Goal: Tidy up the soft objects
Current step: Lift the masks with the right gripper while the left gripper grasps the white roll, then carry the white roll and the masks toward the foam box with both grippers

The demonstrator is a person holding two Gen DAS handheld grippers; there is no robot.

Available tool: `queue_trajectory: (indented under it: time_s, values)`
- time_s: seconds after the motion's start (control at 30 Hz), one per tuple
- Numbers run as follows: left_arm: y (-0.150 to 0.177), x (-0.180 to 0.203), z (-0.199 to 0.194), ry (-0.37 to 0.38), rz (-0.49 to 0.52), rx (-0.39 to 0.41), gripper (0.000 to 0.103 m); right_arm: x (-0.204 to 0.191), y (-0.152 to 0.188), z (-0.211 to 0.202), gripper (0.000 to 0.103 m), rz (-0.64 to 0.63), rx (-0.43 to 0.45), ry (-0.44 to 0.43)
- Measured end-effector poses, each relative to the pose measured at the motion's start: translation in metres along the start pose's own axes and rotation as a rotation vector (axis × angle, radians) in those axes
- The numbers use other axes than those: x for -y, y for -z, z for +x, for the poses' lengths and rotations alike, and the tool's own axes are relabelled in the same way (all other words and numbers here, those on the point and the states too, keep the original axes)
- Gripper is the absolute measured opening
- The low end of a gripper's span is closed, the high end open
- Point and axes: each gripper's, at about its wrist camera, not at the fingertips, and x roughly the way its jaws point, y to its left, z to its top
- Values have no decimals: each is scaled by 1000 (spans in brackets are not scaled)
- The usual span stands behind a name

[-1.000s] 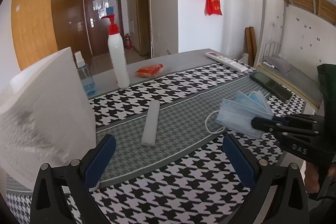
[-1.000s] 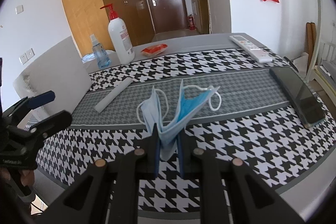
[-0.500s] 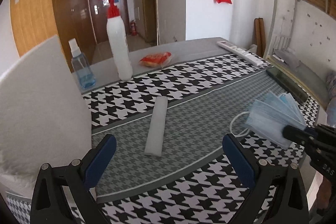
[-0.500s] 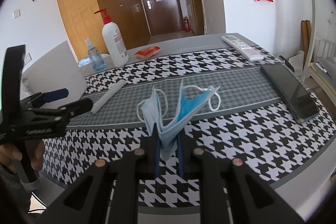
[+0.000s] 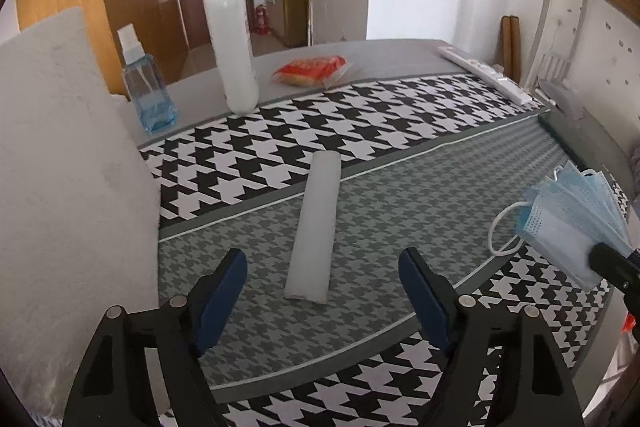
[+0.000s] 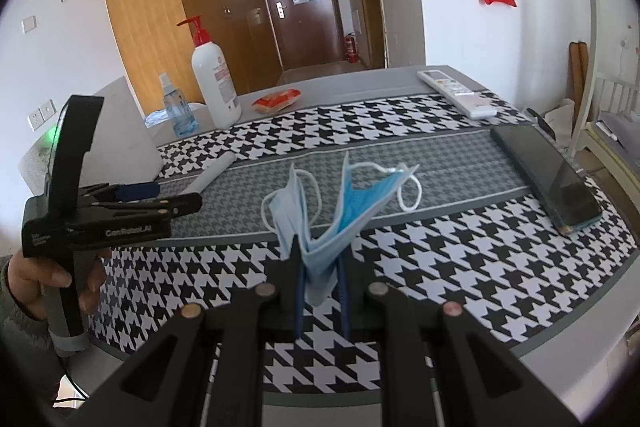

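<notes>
Masks [image 6: 320, 223], a small blue bundle, sit at the centre of the right wrist view, clamped between the pads of the right hand-held gripper [image 6: 318, 279] above the checked surface [image 6: 460, 247]. In the left wrist view the left hand-held gripper [image 5: 322, 287] is closing at bottom centre, nothing between its jaws; a white roll [image 5: 316, 223] lies just ahead of it

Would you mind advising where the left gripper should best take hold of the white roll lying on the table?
Probably the white roll at its near end, from above: it lies flat, pointing away, narrow enough for the closing left gripper.
</notes>
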Motion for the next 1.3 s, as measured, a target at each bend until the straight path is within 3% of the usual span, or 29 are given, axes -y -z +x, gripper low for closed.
queue_trajectory:
  time_s: [0.33,0.57,0.67,0.73,0.87,0.9,1.1,1.23,1.3]
  values:
    - [-1,-8,14,45,-18,-42,64,-4,0,3,18,-4,-9,2]
    - [-3,-6,16,20,16,-23,56,-3,1,4,18,-5,-12,-6]
    - [-5,-4,16,25,23,-17,48,-2,2,5,18,-3,-15,-10]
    - [-6,-4,17,25,26,-16,37,-2,2,6,18,-4,-17,-12]
    - [-8,-4,17,30,20,-24,30,-2,2,5,18,-5,-16,-12]
    - [-8,-5,17,18,18,-23,22,-2,2,4,18,-5,-15,-14]
    - [-4,-5,14,14,32,3,19,-7,1,3,18,-17,-17,-14]
    - [-1,-8,7,74,5,16,17,-8,-1,3,18,-16,-21,1]
    - [1,-6,2,68,19,35,17,-9,-1,3,18,-19,-23,6]
